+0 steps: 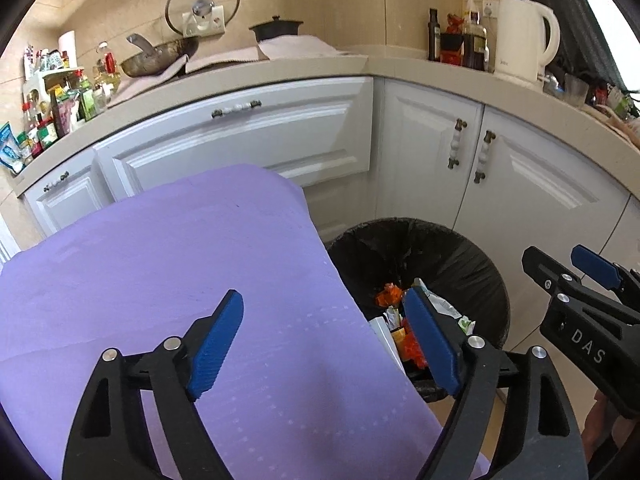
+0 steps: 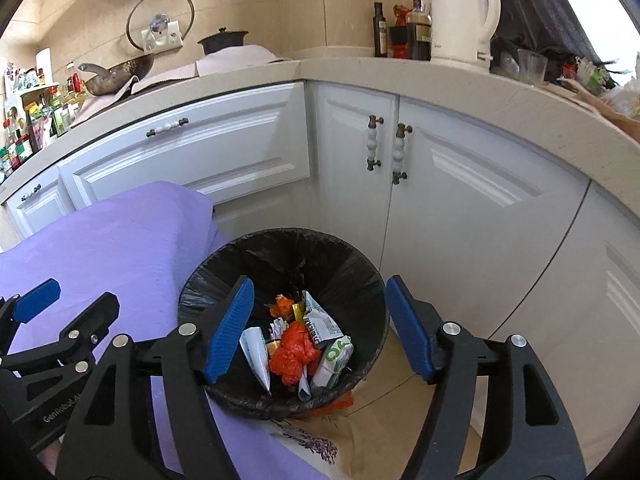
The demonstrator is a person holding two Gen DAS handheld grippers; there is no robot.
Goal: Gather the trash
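The left gripper (image 1: 324, 344) and right gripper (image 2: 320, 328) are both gaping wide, gripping nothing. Wrappers (image 2: 296, 352) are lying in the black-lined bin (image 2: 280, 248) below them.

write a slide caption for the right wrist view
Open right gripper above a black-lined trash bin holding orange and white wrappers, beside a purple cloth and white kitchen cabinets.

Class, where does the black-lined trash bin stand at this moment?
The trash bin stands on the floor in the cabinet corner, beside the purple-covered surface on its left; centre of the right wrist view, lower right of the left.
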